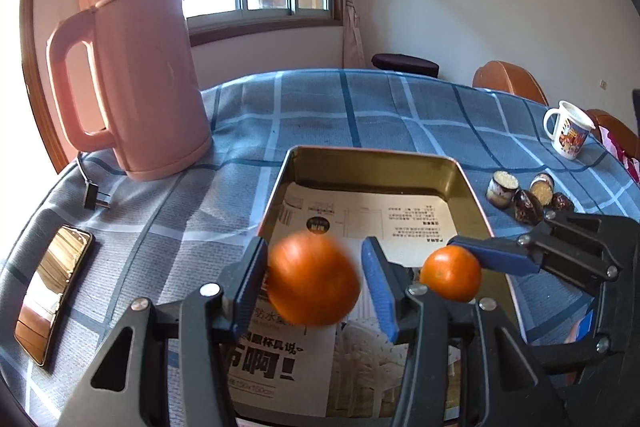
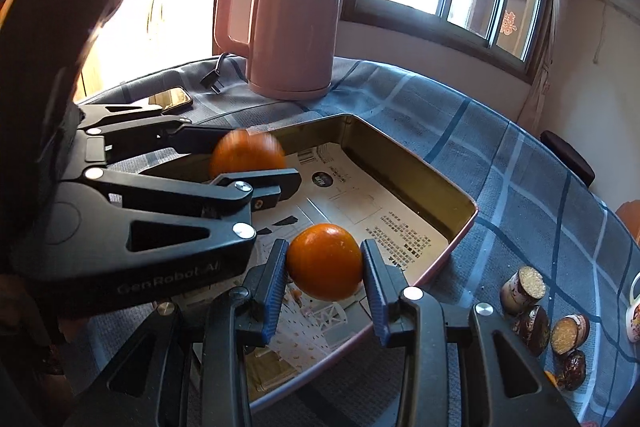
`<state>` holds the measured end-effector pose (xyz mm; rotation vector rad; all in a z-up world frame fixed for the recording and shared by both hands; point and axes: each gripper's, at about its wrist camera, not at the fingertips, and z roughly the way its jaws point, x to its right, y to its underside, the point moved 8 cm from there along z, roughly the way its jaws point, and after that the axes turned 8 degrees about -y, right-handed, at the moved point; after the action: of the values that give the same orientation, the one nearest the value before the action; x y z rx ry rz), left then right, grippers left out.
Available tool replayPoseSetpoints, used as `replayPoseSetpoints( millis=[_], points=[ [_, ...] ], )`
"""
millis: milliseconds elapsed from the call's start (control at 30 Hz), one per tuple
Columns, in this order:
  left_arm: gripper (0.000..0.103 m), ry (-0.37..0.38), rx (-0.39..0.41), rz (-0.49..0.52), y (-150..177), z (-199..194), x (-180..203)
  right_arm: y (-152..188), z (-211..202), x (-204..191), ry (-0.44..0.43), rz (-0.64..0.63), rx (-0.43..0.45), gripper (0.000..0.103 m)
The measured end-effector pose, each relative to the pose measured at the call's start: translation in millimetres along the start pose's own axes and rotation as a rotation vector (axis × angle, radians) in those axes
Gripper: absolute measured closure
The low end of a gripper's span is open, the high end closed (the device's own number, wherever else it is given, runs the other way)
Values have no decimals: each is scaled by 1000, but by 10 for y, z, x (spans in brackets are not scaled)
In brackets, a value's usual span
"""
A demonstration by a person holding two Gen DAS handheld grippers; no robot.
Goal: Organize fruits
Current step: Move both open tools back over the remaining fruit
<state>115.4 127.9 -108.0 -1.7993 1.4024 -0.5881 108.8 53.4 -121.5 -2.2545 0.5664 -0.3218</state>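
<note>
Left wrist: your left tongs [image 1: 316, 279] are open, a blurred orange [image 1: 313, 279] between the pads, clear of the right pad, above the paper-lined tin tray [image 1: 466, 183]. Second orange [image 1: 451, 273] sits in the right tongs [image 1: 464, 259].

Right wrist: your right tongs [image 2: 325, 263] clamp that second orange [image 2: 325, 261] over the tray [image 2: 460, 199]. Kettle [image 2: 294, 23] stands behind on the worktop [image 2: 520, 187].
</note>
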Motion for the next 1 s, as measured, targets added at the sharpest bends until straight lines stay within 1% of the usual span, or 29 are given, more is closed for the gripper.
replayPoseSetpoints(
  millis=[67, 133, 167, 267, 333, 367, 400, 433, 533, 600, 667, 700, 733, 800, 900, 1000],
  points=[
    [45, 1, 4, -1, 0, -18, 9, -6, -6, 12, 4, 5, 6, 62],
    [38, -7, 19, -13, -8, -63, 0, -9, -59, 15, 7, 10, 25, 49],
    [33, -21, 40, -22, -28, -104, -18, -7, -98, 22, 18, 10, 37, 47],
    [28, -19, 120, -46, -126, -319, -15, 56, -269, 87, 64, 7, 68, 45],
    [24, -10, 164, -59, -190, -447, 12, 138, -417, 199, 109, 22, 83, 45],
    [21, 1, 187, -64, -222, -519, 57, 196, -517, 283, 133, 39, 96, 44],
    [17, 12, 201, -64, -249, -568, 110, 250, -624, 369, 149, 64, 112, 38],
    [16, 25, 215, -58, -269, -615, 182, 312, -729, 466, 173, 92, 124, 35],
    [14, 72, 235, -9, -301, -698, 516, 504, -1051, 766, 266, 163, 156, 35],
    [14, 112, 224, 30, -278, -704, 757, 629, -1233, 943, 321, 203, 159, 34],
    [14, 158, 203, 74, -239, -691, 1024, 784, -1404, 1142, 393, 243, 151, 30],
    [14, 180, 192, 90, -216, -686, 1131, 848, -1459, 1226, 415, 262, 146, 26],
    [14, 211, 171, 111, -184, -665, 1268, 911, -1509, 1302, 434, 282, 142, 25],
    [14, 238, 144, 144, -134, -635, 1464, 1054, -1590, 1467, 462, 332, 126, 25],
    [14, 275, 78, 196, -36, -534, 1739, 1248, -1587, 1660, 474, 391, 69, 25],
    [14, 287, 13, 243, 33, -407, 1919, 1361, -1609, 1722, 433, 441, 63, 25]
  ],
)
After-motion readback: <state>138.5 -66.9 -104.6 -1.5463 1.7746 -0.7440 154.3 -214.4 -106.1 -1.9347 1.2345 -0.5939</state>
